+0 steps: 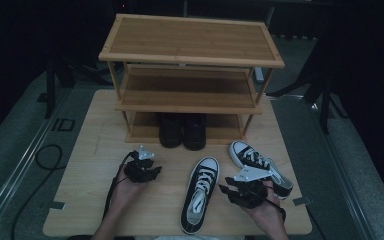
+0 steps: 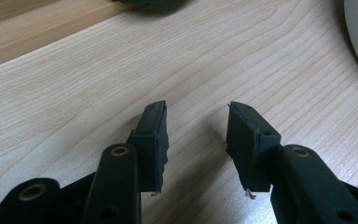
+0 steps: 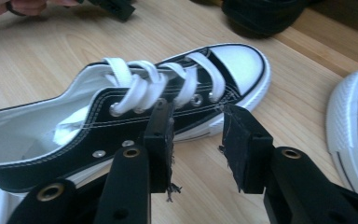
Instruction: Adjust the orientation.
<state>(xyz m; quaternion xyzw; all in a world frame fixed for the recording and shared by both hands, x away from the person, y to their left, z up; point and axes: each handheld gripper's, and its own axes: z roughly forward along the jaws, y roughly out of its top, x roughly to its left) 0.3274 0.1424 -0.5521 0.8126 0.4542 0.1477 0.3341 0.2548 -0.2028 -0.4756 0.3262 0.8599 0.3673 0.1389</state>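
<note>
At the bottom of the high view, two hands are seen, each holding a black claw. The right gripper (image 1: 232, 189) is held at about 5 o'clock on the table (image 1: 90, 200), and its jaws are spread apart with nothing between them. Just beside it, toward 9 o'clock, a black and white sneaker (image 1: 200, 192) is laid flat with its toe pointed to 12 o'clock. In the right gripper view this sneaker (image 3: 121, 112) is seen close past the jaws, with white laces. A second sneaker (image 1: 260, 167) is placed at 3 o'clock, behind the right gripper. The left gripper (image 1: 150, 172) is held at 7 o'clock over bare wood, and its jaws are spread too, with nothing pinched. At 12 o'clock a wooden shoe rack (image 1: 190, 55) is stood, and a pair of black shoes (image 1: 182, 131) is tucked on its bottom shelf.
</note>
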